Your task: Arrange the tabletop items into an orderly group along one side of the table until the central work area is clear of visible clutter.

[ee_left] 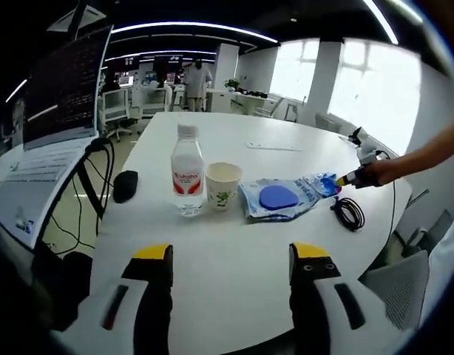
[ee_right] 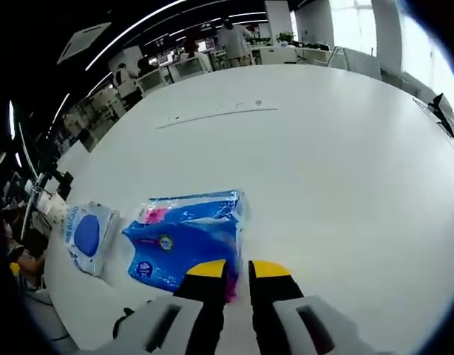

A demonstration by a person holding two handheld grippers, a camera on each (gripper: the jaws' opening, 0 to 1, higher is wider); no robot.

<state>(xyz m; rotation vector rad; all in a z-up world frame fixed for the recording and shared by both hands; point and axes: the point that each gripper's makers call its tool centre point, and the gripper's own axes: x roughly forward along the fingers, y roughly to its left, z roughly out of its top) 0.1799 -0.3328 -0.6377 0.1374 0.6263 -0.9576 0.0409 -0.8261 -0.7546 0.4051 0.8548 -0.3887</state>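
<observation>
Water bottle (ee_left: 187, 180) wears a red label, writing too small to read.

On the white table (ee_left: 234, 288): one water bottle (ee_left: 187, 176), one paper cup (ee_left: 222, 185), two blue wipe packets (ee_left: 277, 198) (ee_right: 184, 244), one black mouse (ee_left: 125, 185), one coiled black cable (ee_left: 350, 212), one laptop (ee_left: 49, 140) at left.
</observation>
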